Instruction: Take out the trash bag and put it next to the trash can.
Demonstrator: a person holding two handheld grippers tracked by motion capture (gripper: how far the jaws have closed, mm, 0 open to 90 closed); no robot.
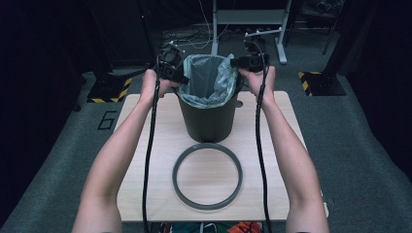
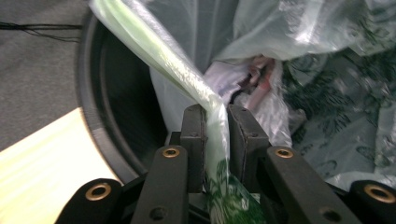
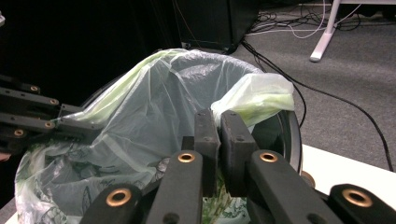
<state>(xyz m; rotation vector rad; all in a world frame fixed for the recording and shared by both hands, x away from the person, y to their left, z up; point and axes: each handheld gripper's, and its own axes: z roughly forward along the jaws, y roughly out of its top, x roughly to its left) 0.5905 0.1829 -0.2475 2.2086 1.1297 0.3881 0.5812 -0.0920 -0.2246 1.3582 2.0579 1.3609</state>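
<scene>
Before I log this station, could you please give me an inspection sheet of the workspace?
Surface: pale wooden table, square, bare apart from the job's things.
Job's things: dark grey round plastic bin; translucent pale green plastic bin liner inside it, edges pulled up; grey plastic ring flat in front of the bin.
Clutter: nothing seen.
Grippers: left tool shut on the liner's edge; right tool shut on the opposite edge.
Cables: black cable trailing along each forearm.
Surroundings: grey carpet, white desk frame, yellow-black striped bases.

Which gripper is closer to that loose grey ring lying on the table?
Neither clearly: left gripper and right gripper both grip the bag beyond the grey ring.
</scene>
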